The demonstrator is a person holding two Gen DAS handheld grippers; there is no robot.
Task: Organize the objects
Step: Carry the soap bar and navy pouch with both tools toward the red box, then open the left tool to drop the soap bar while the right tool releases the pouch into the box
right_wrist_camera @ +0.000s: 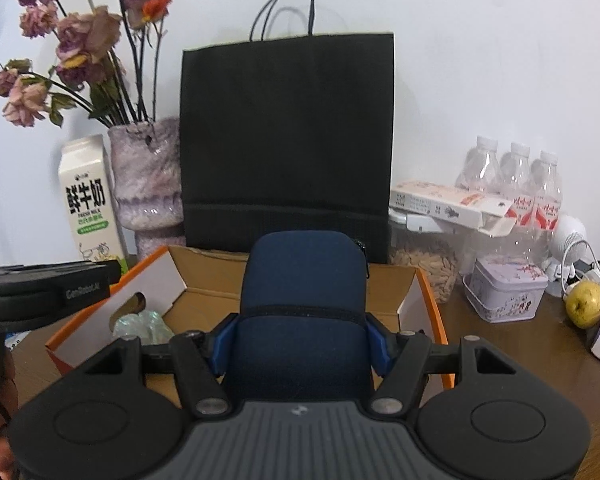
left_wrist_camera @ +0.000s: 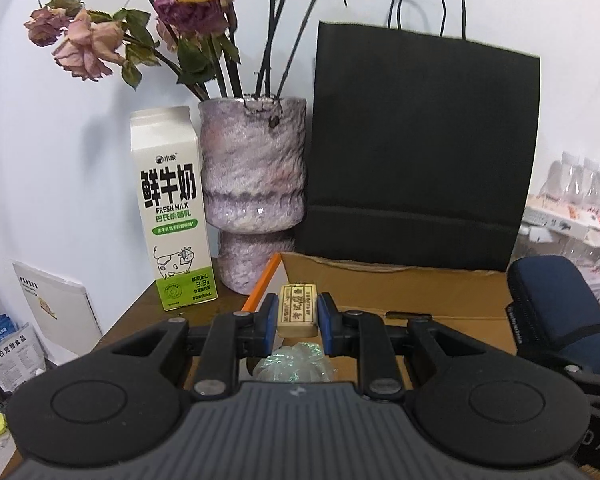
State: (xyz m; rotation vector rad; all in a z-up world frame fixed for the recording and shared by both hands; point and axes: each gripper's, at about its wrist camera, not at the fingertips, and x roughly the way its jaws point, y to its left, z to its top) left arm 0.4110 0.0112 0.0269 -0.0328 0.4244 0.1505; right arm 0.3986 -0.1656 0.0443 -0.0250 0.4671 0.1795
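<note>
While left gripper (left_wrist_camera: 298, 317) pinches eraser (left_wrist_camera: 297, 312), right gripper (right_wrist_camera: 302, 346) half-spread, seemingly clamping navy pouch (right_wrist_camera: 304, 292).

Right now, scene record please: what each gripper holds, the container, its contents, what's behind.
left gripper: shut on small tan eraser, above the box
right gripper: shut on navy zip pouch, above the box
container: open cardboard box, orange outside
contents: crumpled clear wrap
behind: black paper bag, purple vase, milk carton
</note>
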